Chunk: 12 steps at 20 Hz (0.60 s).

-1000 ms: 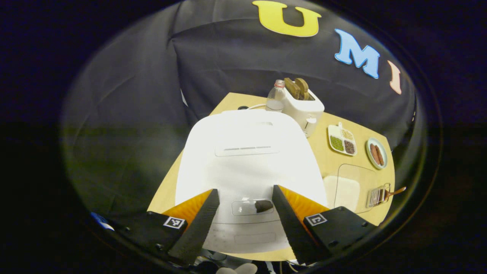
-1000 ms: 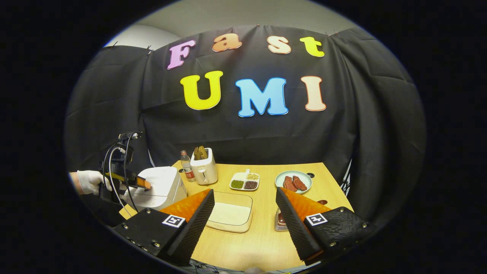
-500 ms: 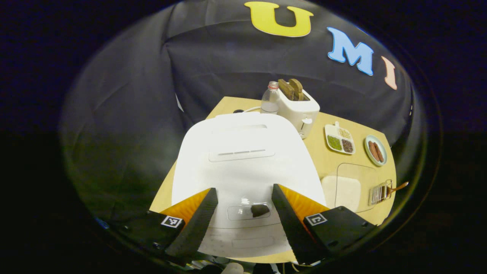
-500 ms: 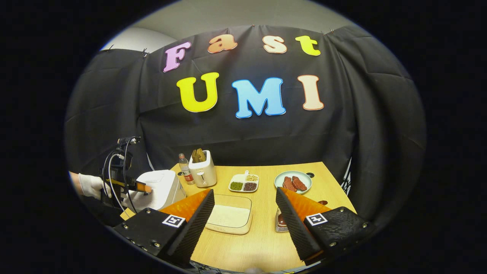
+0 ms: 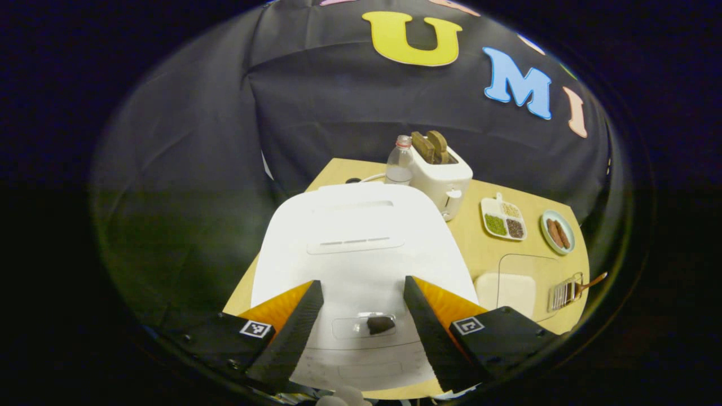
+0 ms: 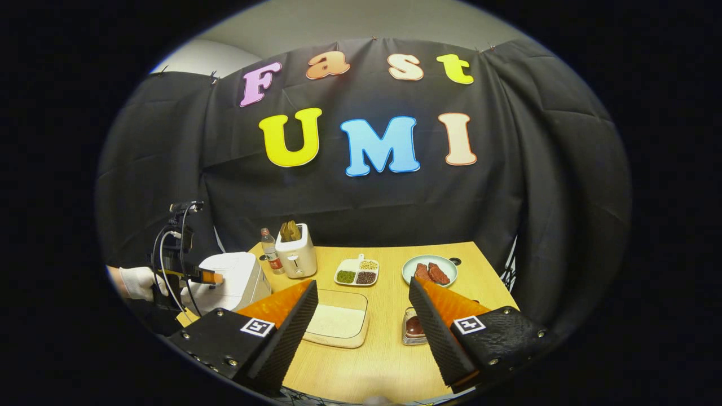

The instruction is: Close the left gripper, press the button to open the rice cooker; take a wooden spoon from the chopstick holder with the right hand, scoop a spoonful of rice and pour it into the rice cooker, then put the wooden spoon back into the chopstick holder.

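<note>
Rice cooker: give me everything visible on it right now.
The rice cooker is white, glossy plastic by the look, rounded, with its lid shut. A recessed vent panel with a slot sits mid-lid; a clear front button shows a dark spot. It stands on the wooden table beside the toaster. The left gripper, open, hovers above the button.

We see the white rice cooker [image 5: 361, 248] at centre frame in the left gripper view, lid closed, its clear release button [image 5: 364, 326] at the lower front edge. The wooden spoon [image 5: 586, 282] stands in the chopstick holder [image 5: 566, 291] at right, beside the rice container [image 5: 522, 285].
</note>
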### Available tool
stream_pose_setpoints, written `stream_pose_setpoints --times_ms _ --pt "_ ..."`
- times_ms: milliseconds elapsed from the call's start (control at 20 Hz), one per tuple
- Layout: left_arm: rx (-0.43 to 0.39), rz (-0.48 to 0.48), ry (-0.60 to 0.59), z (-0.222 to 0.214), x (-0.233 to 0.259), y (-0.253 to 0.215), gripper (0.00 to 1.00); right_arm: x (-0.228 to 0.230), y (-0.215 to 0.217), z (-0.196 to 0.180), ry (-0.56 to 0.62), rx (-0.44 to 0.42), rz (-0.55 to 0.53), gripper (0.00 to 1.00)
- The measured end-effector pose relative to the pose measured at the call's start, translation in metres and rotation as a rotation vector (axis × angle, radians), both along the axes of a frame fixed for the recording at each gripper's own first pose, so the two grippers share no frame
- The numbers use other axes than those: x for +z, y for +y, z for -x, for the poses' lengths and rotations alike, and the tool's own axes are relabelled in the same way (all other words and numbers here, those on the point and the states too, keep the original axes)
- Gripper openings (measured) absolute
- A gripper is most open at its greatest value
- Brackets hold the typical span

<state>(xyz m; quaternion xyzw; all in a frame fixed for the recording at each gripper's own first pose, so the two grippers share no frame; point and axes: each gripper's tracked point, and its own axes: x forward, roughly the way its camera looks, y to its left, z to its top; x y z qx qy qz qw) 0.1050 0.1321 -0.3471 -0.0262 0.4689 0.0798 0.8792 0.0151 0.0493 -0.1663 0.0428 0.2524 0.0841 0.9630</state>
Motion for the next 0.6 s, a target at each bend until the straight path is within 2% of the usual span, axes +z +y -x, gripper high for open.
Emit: stream_pose_setpoints --times_ms 150,300,400,450,600 --pt "-0.016 -0.056 -0.114 -0.014 0.022 0.001 1.00 0.007 -0.001 -0.001 -0.031 -0.004 0.008 0.99" --pt "-0.029 -0.115 -0.324 -0.023 0.080 -0.012 1.00 0.019 -0.006 -0.007 -0.085 -0.034 0.017 0.99" --pt "-0.041 -0.145 -0.464 -0.014 0.135 -0.024 0.97 0.029 -0.005 -0.010 -0.110 -0.041 0.026 0.99" --pt "-0.047 -0.154 -0.524 -0.004 0.163 -0.034 0.99 0.036 -0.007 -0.012 -0.129 -0.047 0.030 0.99" --pt "-0.075 -0.113 -0.652 0.029 0.220 -0.065 1.00 0.060 -0.013 -0.017 -0.193 -0.076 0.027 0.99"
